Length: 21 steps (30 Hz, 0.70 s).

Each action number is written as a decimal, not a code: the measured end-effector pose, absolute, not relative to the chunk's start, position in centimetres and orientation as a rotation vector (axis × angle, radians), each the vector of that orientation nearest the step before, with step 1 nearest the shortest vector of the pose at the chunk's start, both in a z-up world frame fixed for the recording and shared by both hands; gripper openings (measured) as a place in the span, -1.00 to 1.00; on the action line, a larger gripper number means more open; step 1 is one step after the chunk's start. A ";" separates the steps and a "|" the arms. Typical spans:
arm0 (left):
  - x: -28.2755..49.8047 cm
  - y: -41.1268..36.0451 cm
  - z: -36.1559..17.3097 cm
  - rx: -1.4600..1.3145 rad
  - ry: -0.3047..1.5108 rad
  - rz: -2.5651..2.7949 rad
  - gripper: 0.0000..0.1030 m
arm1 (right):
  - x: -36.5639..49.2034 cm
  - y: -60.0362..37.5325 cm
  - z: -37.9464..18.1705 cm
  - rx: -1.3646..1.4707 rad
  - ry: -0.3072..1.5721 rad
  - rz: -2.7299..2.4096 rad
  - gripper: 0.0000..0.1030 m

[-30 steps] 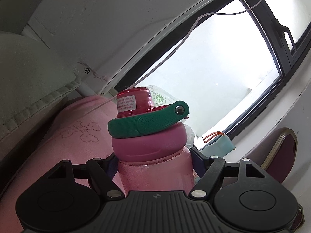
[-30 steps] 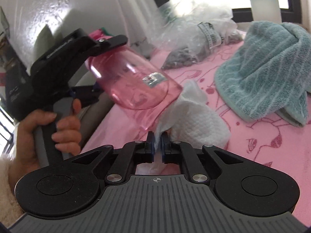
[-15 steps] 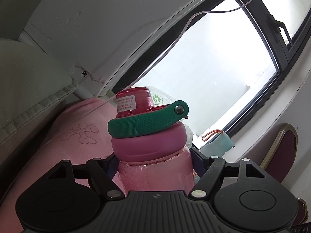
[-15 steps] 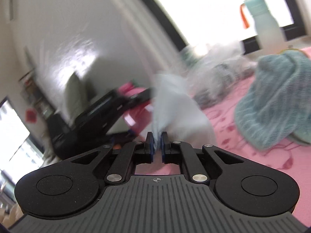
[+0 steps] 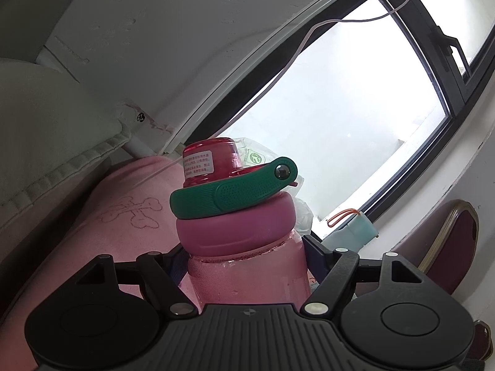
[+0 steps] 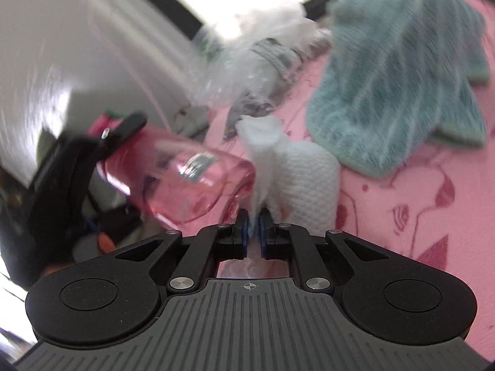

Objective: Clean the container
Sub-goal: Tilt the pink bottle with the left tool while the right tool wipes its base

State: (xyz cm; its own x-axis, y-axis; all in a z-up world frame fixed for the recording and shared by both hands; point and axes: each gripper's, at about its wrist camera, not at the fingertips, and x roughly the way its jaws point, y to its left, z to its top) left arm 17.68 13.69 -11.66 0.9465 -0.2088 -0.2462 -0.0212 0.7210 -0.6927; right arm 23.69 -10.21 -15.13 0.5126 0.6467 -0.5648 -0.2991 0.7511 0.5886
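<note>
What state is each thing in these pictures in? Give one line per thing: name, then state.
pink bottle: tilted, lid on, gripped near its neck
left gripper: shut on the bottle
white wipe: bunched, pinched, against the bottle's base
right gripper: shut on the wipe
teal towel: crumpled on the pink cloth

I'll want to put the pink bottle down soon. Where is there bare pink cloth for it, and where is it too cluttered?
Bare pink tablecloth shows to the right, below the teal towel and beside the white wipe in the right gripper. Crowded: the clear plastic bags by the window, and around the pink bottle held by the left gripper.
</note>
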 end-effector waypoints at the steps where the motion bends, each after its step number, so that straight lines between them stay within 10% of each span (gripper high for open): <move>1: 17.6 13.7 -11.7 -0.764 0.320 -0.105 0.42 | 23.6 -10.0 -14.9 0.418 0.860 0.610 -0.76; 21: 17.5 13.3 -12.1 -0.741 0.316 -0.104 0.42 | 21.8 -13.1 -13.2 0.514 0.758 0.793 -0.90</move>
State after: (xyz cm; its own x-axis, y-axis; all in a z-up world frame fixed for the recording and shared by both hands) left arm 17.51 13.28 -12.09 0.9476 -0.2036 -0.2460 -0.0179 0.7353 -0.6775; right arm 21.85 -13.13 -13.18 0.4685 0.7849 -0.4054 -0.4409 0.6054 0.6626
